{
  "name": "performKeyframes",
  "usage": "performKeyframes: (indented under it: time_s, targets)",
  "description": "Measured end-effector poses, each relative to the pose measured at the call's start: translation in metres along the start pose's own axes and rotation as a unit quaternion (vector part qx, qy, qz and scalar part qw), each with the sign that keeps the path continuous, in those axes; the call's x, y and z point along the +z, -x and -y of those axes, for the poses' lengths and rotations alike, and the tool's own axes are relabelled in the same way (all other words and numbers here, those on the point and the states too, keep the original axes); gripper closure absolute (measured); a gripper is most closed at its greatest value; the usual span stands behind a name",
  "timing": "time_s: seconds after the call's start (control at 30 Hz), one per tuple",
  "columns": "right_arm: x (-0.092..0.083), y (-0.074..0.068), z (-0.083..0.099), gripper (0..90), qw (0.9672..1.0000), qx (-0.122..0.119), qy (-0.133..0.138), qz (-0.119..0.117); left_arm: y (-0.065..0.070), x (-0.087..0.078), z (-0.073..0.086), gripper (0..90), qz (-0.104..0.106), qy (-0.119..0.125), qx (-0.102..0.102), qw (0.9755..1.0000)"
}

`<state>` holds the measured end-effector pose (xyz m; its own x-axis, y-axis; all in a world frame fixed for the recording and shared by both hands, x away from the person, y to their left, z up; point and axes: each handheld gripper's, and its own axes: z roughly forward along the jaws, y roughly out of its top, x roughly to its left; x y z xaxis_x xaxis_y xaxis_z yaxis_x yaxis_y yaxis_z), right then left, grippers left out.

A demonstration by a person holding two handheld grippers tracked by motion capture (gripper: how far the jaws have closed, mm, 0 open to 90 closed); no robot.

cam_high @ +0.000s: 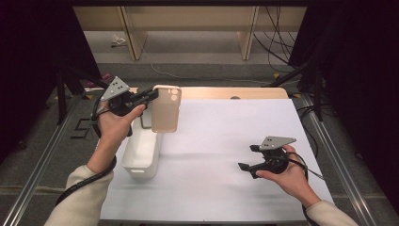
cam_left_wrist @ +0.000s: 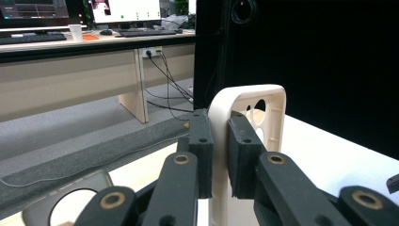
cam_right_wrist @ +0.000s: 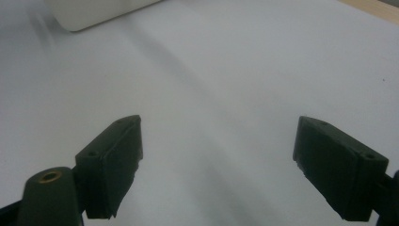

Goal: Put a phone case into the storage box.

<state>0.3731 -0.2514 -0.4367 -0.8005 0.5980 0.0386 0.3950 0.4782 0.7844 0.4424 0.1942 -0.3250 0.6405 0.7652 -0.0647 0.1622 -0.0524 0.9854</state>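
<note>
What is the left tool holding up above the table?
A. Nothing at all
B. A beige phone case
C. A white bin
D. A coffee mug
B: the left tool has its jaws pinched on the edge of a beige phone case, with camera cut-outs near its top, raised beside the white bin.

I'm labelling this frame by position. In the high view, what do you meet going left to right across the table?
Left gripper → phone case held in its jaws → bare white table cover → right gripper. The white bin overlaps the first two, so I leave it out.
</note>
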Motion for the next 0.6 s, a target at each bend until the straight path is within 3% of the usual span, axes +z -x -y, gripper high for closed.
performKeyframes:
  time_s: [0.6]
  targets:
    - [0.0, 0.0, 0.0, 17.3, 1.0, 0.001, 0.001, 0.002, -0.021, -0.009, -0.002, 81.2, -0.024, -0.004, 0.006, 0.9997]
